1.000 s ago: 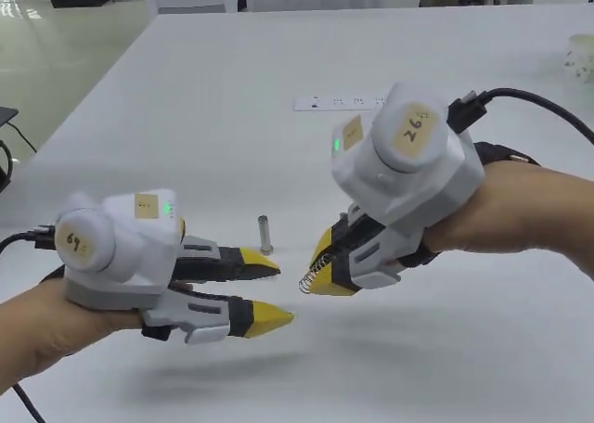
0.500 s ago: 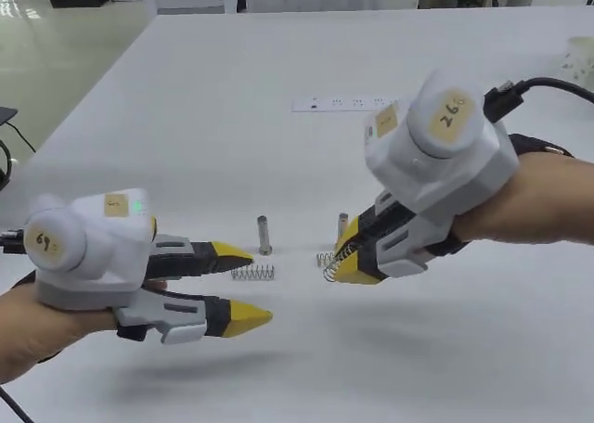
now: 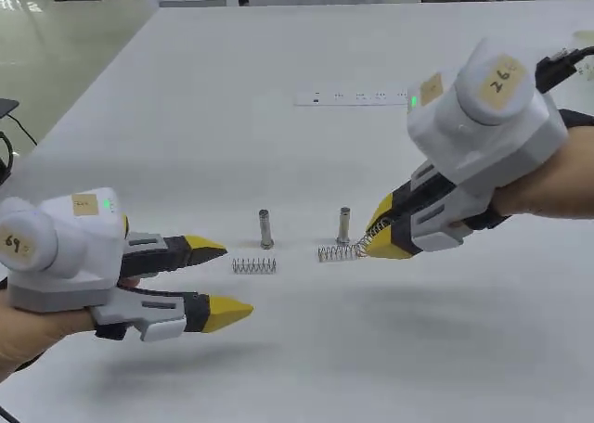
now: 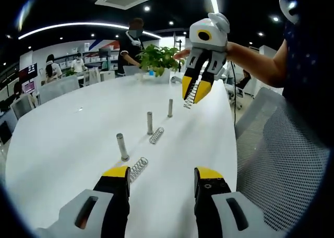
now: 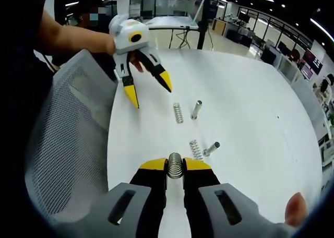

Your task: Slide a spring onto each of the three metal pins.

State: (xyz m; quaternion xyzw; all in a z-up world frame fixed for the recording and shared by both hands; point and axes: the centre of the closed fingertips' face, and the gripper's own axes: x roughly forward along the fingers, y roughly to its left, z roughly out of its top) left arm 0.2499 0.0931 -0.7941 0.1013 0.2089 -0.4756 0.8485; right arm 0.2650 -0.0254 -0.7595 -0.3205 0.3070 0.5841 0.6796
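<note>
Two short metal pins [image 3: 264,229] [image 3: 344,225] stand upright on the white table [image 3: 232,117]. A loose spring [image 3: 253,266] lies in front of the left pin, and another spring [image 3: 336,252] lies in front of the right pin. The left gripper view shows three pins in a row [image 4: 121,146] [image 4: 149,122] [image 4: 170,107]. My right gripper [image 3: 376,247] hovers just right of the second pin, shut on a third spring [image 5: 175,165], which hangs from its tips [image 4: 192,94]. My left gripper [image 3: 232,277] stands open with nothing in it, left of the first loose spring.
A white power strip [image 3: 357,97] lies farther back on the table. A mesh chair back [image 4: 282,144] stands at the table's near edge. People and a potted plant [image 4: 159,58] are at the far end of the room.
My right gripper has carried its spring to the right, uncovering the second pin and two loose springs. My left gripper has drawn back to the left, still open.
</note>
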